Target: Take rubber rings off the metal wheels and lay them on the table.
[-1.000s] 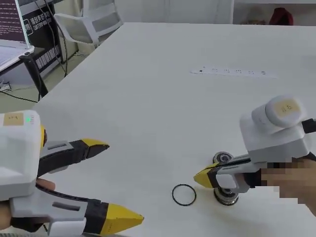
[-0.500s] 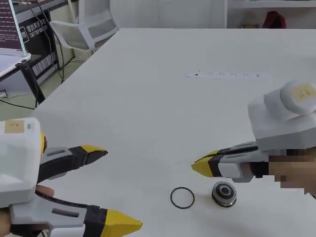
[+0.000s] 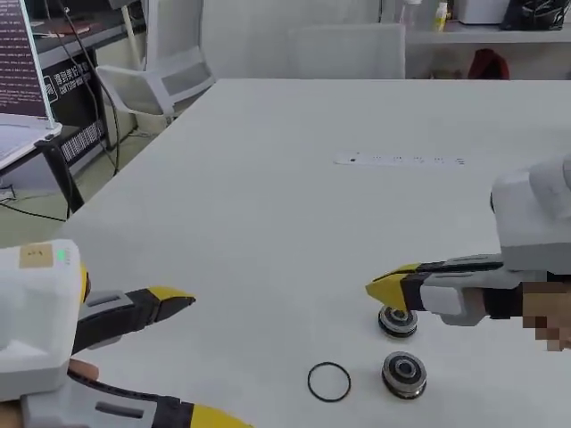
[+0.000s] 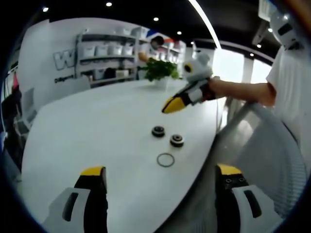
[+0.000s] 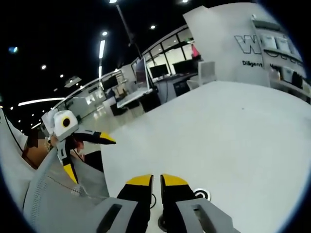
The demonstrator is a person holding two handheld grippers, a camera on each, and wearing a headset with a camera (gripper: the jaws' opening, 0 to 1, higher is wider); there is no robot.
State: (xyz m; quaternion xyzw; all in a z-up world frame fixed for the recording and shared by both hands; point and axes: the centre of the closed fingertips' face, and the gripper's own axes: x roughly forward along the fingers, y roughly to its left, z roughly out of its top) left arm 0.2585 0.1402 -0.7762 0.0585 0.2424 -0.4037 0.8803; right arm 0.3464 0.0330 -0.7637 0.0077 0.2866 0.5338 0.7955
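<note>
Count: 2 metal wheels, 1 loose rubber ring, all on the white tabletop [image 3: 268, 178].

Left gripper [image 3: 198, 357]: fingers wide apart, empty. The rubber ring [image 3: 328, 382] lies flat ahead of them, roughly in line with the gap and well short of their tips. In the left gripper view both wheels sit just past the ring.

Right gripper [image 3: 385, 287]: fingers almost together, only a thin slit, nothing between them. The far wheel [image 3: 398, 321] sits just under its tips, not touching. The near wheel [image 3: 404, 373] is beside the ring, apart from it and from both sets of fingers. Can't tell whether either wheel carries a ring.

Writing: wall sign [image 5: 255, 63] reads "Diligent" under a big "W…". The gripper tags and the screen text [image 3: 13, 45] are too small to read.
</note>
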